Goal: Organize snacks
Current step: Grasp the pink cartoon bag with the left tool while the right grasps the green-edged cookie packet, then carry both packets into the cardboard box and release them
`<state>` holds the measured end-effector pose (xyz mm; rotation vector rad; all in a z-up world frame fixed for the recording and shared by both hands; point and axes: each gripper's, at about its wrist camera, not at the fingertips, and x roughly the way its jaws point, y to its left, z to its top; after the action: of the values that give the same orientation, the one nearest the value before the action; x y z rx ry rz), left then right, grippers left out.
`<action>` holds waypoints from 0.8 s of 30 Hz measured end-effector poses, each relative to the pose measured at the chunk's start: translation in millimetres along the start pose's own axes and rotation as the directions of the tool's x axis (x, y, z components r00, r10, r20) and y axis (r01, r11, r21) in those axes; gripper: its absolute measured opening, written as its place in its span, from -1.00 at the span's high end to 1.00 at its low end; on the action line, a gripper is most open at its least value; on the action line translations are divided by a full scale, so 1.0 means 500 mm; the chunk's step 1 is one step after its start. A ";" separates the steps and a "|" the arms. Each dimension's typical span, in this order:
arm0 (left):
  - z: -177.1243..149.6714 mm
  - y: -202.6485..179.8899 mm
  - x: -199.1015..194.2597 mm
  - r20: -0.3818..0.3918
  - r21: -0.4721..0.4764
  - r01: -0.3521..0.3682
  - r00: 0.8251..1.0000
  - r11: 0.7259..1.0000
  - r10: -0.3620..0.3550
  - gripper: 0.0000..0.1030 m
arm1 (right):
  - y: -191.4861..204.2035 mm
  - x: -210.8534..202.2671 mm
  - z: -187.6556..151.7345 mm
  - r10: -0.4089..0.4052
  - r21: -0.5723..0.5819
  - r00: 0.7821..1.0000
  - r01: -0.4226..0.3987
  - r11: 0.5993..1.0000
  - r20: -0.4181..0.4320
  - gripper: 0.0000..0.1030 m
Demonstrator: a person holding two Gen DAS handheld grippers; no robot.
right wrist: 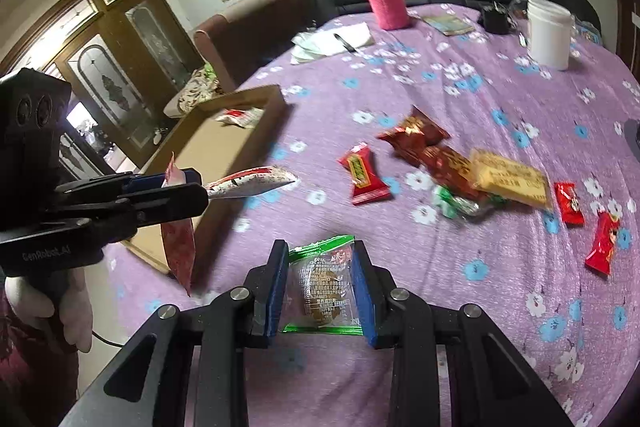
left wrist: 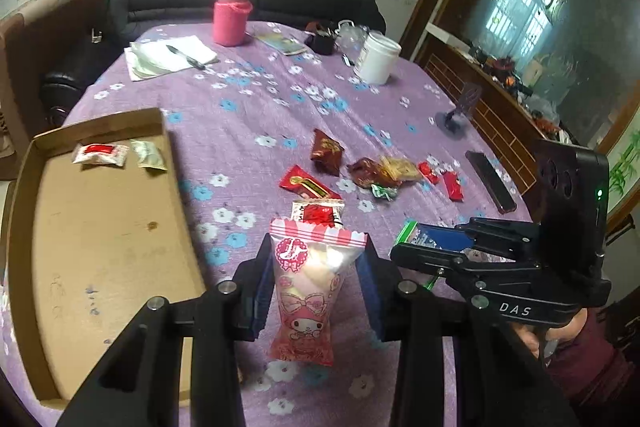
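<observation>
Snacks gripped: left fingers (left wrist: 316,291) hold pink packet (left wrist: 306,291), right fingers (right wrist: 322,291) hold green-edged cookie (right wrist: 322,287) beside cardboard tray (left wrist: 24,227).

- My left wrist camera looks steeply down, close over the purple tablecloth (left wrist: 280,115).
- My right camera likewise; both share the cardboard tray (right wrist: 276,107).

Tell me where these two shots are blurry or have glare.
Left wrist view: glare on the pink snack packet, cardboard tray edge smeared. Right wrist view: loose snacks and tablecloth motion-blurred, cookie packet sharp. Both bend straight lines, fisheye.
</observation>
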<state>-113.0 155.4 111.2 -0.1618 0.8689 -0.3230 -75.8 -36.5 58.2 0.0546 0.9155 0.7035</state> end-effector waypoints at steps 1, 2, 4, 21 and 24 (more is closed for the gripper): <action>-0.002 0.006 -0.006 0.004 -0.007 0.003 1.000 1.000 -0.003 0.27 | 0.011 0.003 0.001 -0.007 -0.013 1.000 0.007 1.000 -0.005 0.35; -0.006 0.013 -0.011 0.005 -0.017 0.009 1.000 1.000 -0.009 0.27 | 0.017 0.007 0.001 -0.012 -0.020 1.000 0.012 1.000 -0.009 0.35; -0.017 0.024 -0.016 -0.007 -0.036 0.026 1.000 0.999 -0.026 0.27 | 0.028 0.020 -0.003 -0.027 -0.034 0.999 0.027 0.999 -0.024 0.35; -0.117 -0.054 0.138 -0.153 0.052 -0.017 0.988 0.999 0.024 -0.12 | -0.090 0.020 -0.084 -0.128 0.089 0.989 0.135 0.987 -0.072 0.35; -0.131 -0.067 0.150 -0.165 0.097 -0.069 0.983 0.993 0.084 -0.12 | -0.100 0.021 -0.087 -0.117 0.098 0.991 0.124 0.987 -0.068 0.35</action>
<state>-125.4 97.8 24.4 -0.0158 1.0237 -0.3068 -77.2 -80.0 7.2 0.0675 1.0050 0.5482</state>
